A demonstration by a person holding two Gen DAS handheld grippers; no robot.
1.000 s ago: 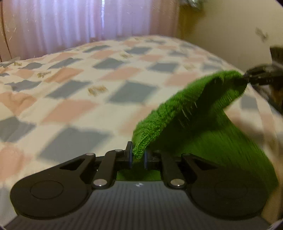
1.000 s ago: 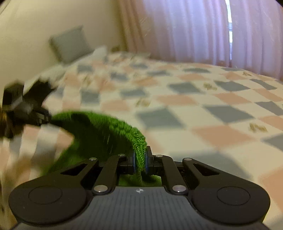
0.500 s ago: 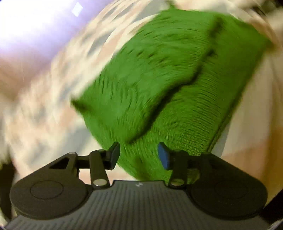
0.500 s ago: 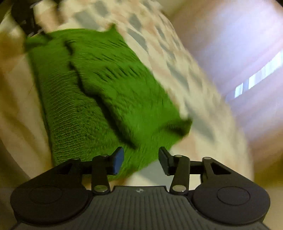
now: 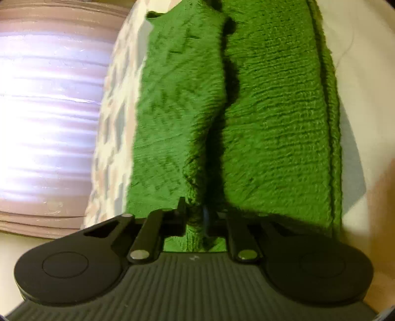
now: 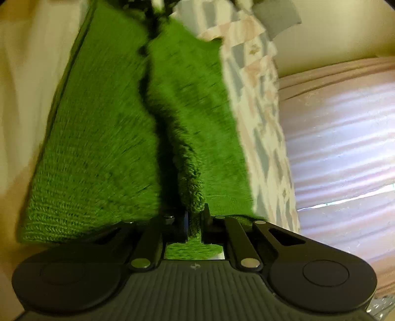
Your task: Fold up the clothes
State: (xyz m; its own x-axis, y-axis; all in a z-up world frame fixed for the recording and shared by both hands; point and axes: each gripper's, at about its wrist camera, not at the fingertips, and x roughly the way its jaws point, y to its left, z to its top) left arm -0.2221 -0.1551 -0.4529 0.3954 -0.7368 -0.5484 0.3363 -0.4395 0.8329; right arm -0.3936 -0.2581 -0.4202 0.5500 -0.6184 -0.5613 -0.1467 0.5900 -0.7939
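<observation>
Checked bedspread | green knit pinched by left claw, right claw

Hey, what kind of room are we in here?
Most likely a bedroom: a green knitted garment lies on a bed's checked cover, a grey pillow sits at its far end, and pale curtains hang beside it.

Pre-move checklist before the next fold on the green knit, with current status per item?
1. Left hand-held gripper pinching the green knit: ok, fabric sits between the shut jaws.
2. Right hand-held gripper pinching the knit's edge: ok.
3. Knit lying on the checked bedspread: ok.
4. Layers flat: not ok, a raised ridge with a dark shadow runs down the middle.
5. Both holds on the same edge: cannot tell.
6. Images sharp enough to judge alignment: not ok, motion blur.
</observation>
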